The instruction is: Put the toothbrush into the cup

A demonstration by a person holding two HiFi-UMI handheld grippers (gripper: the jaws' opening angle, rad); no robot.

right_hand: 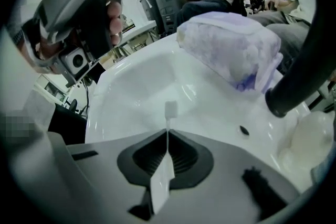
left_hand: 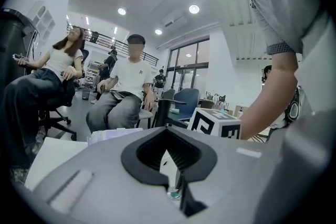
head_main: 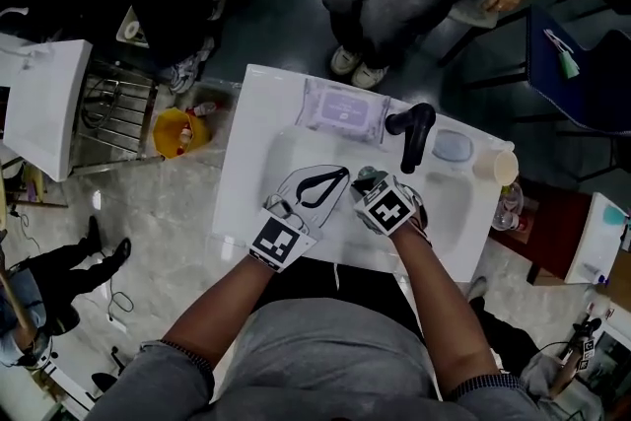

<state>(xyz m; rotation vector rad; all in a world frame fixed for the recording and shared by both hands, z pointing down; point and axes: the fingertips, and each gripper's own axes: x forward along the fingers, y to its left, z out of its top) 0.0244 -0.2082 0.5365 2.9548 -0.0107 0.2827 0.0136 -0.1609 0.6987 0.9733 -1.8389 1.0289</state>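
From the head view, I see both grippers over the white sink point(head_main: 258, 128), the left gripper point(head_main: 340, 175) just beside the right gripper point(head_main: 370, 180). The pale cup point(head_main: 495, 166) stands well apart on the sink's right rim.

In the left gripper view, the jaws meet and I see nothing gripped.

In the right gripper view, the jaws pinch a white toothbrush point(right_hand: 161, 182), its bristle head out over the basin.

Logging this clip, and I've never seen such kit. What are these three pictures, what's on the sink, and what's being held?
A person stands over a white sink with a hand-held gripper in each hand. The head view looks down from their head; the gripper views look along each gripper's jaws. On the sink's edge are a pack of wipes, a black tap and a pale cup. The right gripper is shut on a white toothbrush; the left gripper is closed with nothing in it.
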